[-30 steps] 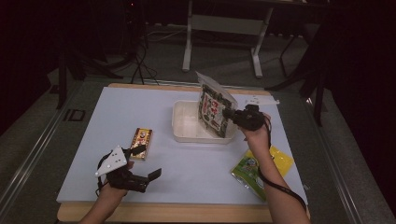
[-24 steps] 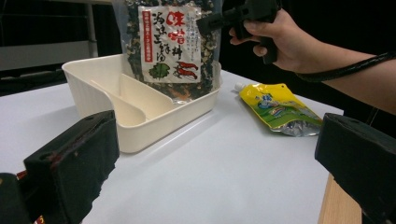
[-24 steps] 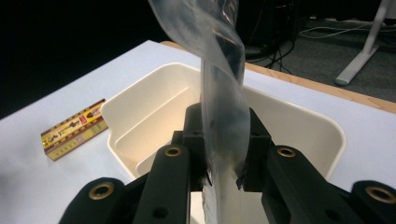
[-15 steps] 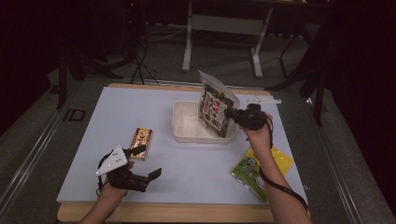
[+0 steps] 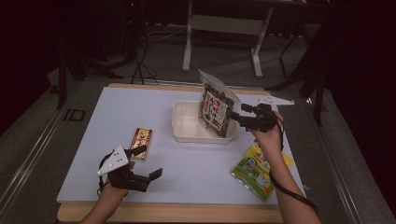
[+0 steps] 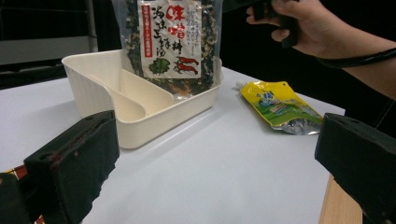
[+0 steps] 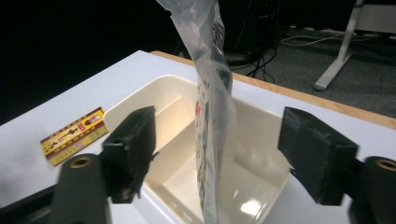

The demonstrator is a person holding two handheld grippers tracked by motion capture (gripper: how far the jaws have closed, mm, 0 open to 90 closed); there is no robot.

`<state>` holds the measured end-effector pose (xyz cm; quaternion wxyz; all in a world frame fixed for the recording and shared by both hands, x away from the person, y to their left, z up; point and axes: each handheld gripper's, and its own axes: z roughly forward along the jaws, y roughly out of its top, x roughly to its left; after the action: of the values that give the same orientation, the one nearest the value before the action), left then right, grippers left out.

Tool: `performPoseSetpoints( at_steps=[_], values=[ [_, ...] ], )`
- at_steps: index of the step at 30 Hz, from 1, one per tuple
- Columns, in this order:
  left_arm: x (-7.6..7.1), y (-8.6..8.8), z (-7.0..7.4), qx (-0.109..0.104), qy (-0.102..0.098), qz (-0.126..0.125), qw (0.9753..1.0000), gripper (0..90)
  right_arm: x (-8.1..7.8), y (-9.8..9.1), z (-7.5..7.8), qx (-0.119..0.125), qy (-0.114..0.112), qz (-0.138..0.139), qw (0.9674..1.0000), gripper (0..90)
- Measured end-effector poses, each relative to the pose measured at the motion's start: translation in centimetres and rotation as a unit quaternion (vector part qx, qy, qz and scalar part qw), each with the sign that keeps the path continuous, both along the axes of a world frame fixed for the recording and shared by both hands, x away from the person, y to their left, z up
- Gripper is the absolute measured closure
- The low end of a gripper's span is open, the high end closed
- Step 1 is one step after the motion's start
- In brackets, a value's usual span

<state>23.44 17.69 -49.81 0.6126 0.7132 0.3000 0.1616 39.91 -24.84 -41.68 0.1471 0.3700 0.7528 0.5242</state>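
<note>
Right claw (image 5: 235,118), jaws parted and just opened wider, with the upright seaweed-mix bag (image 5: 215,110) standing between them, untouched by either pad; the bag's lower end rests in the cream divided tray (image 5: 184,125) at mid-bench. Left claw (image 5: 156,173), jaws apart and empty, held low near the front edge of the bench (image 5: 84,154). The left claw's view gives the bag's face: a white label with red and dark East Asian characters and red chillies over dark dried flakes; it also shows the tray's inner divider and the yellow-green pouch (image 6: 279,106) lying flat beside the tray. The right claw's view shows the bag edge-on, with its clear top, and the yellow-red box (image 7: 74,135), its print too small to read. The bench is white with a wooden rim; the room behind is dark, with cables and a grey stand on the floor.
</note>
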Motion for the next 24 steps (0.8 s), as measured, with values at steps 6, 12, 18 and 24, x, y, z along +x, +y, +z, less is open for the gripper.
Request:
performPoseSetpoints(
  at_steps=[6, 12, 18, 24],
  values=[
    [0.0, 0.0, 0.0, 0.000, 0.001, -0.001, 1.0000, 0.3, -1.7, -1.1, 0.5, -0.010, -0.008, 0.010, 0.9999, 14.3],
    [0.0, -0.1, 0.0, -0.003, 0.002, -0.003, 1.0000, 0.3, -3.4, -1.8, 0.7, -0.018, -0.015, 0.016, 0.9996, 13.6],
    [0.0, -0.1, 0.0, -0.002, 0.002, -0.004, 1.0000, 0.3, -5.0, -2.7, 0.4, -0.031, -0.029, 0.020, 0.9989, 14.3],
    [0.0, -0.2, 0.0, -0.003, 0.003, -0.005, 1.0000, 0.3, -6.0, -3.6, 0.4, -0.041, -0.038, 0.029, 0.9980, 15.5]
  ],
)
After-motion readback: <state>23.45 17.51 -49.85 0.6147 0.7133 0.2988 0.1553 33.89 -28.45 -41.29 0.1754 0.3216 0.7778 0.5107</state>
